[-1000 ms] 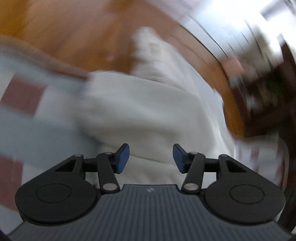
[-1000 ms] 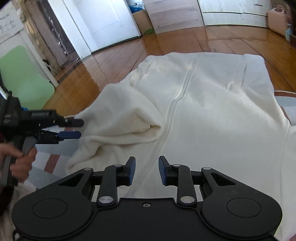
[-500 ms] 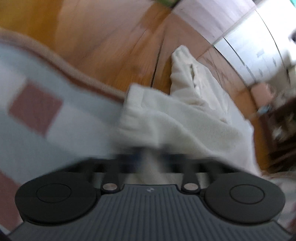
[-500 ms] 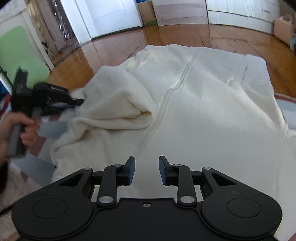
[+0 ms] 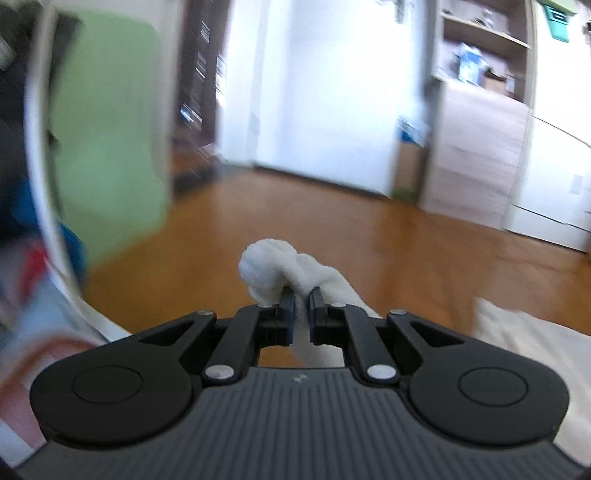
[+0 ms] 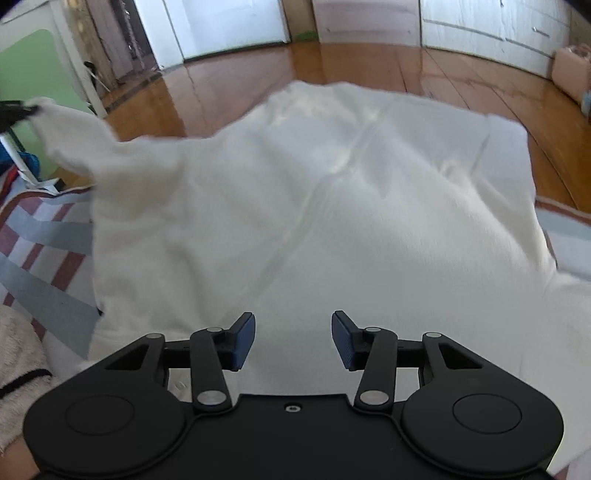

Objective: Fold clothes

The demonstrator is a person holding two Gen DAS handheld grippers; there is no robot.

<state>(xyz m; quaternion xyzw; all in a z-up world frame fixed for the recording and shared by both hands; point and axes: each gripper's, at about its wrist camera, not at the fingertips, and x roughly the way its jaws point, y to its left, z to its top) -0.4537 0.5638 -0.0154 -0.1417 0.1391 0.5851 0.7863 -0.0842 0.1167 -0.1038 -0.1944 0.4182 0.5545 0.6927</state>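
A cream fleece garment (image 6: 332,206) with a centre zip lies spread on the floor. My left gripper (image 5: 301,295) is shut on a bunched corner of the garment (image 5: 273,269) and holds it up off the floor. In the right wrist view that lifted corner (image 6: 70,125) stretches to the far left, where the left gripper's tip (image 6: 18,110) shows at the frame edge. My right gripper (image 6: 293,332) is open and empty, low over the near part of the garment.
A striped rug (image 6: 40,236) lies under the garment's left side, on a wooden floor (image 6: 229,77). A green panel with a white frame (image 5: 107,122) stands at the left. White doors and cabinets (image 6: 480,22) line the far wall.
My left gripper closed on the garment's left corner and lifted it up and out to the left. My right gripper opened wider and moved a little forward over the garment.
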